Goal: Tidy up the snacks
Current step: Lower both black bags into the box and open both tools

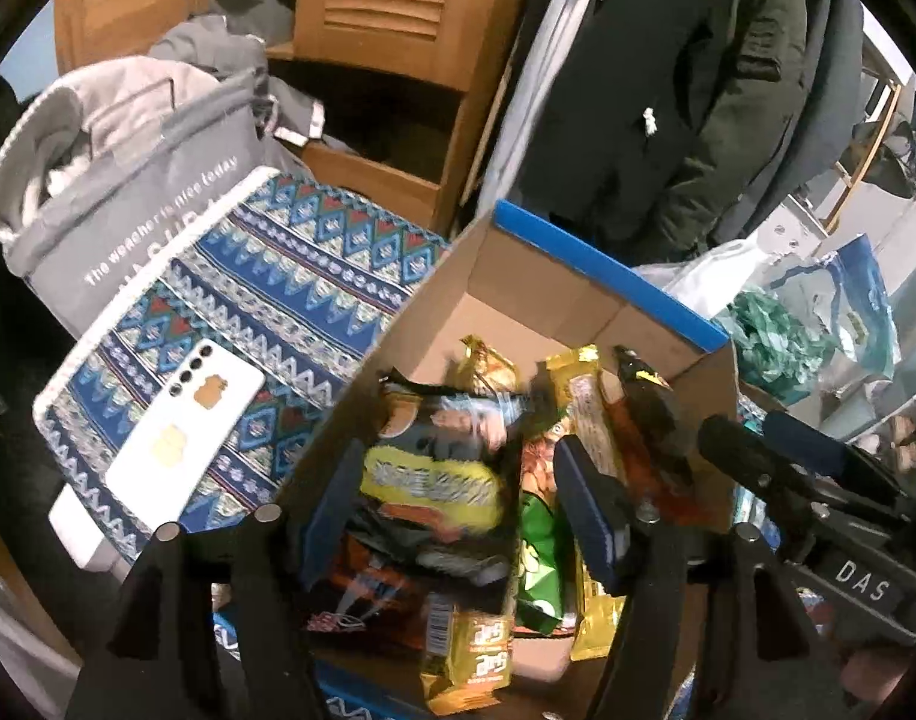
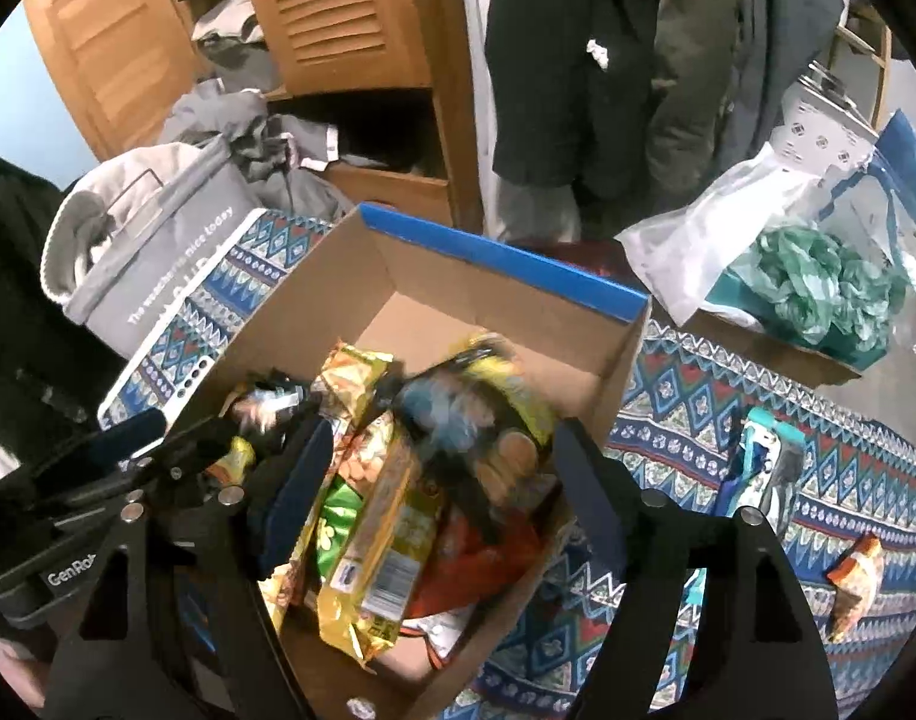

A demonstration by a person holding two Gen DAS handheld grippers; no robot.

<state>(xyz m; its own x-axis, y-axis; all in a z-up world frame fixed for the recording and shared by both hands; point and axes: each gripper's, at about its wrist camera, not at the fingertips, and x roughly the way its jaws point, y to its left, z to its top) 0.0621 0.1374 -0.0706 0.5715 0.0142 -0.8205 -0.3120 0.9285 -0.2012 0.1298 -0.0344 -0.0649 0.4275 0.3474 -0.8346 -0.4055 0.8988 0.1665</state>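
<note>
Both tongs [image 1: 458, 501] [image 2: 440, 480] agape over box [image 2: 506, 258] (snack-filled).

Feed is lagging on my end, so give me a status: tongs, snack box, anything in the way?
Both tongs, left and right, open over the box, gripping nothing. Brown cardboard box with blue rim holds piled snack packets. Nothing blocking; white phone beside box.

Patterned blue cloth [image 2: 728, 396] spread as surface. Laid on it: cardboard box [image 2: 518, 276], white phone [image 1: 185, 420], grey bag [image 1: 152, 222], loose snack packet [image 2: 857, 585].
</note>
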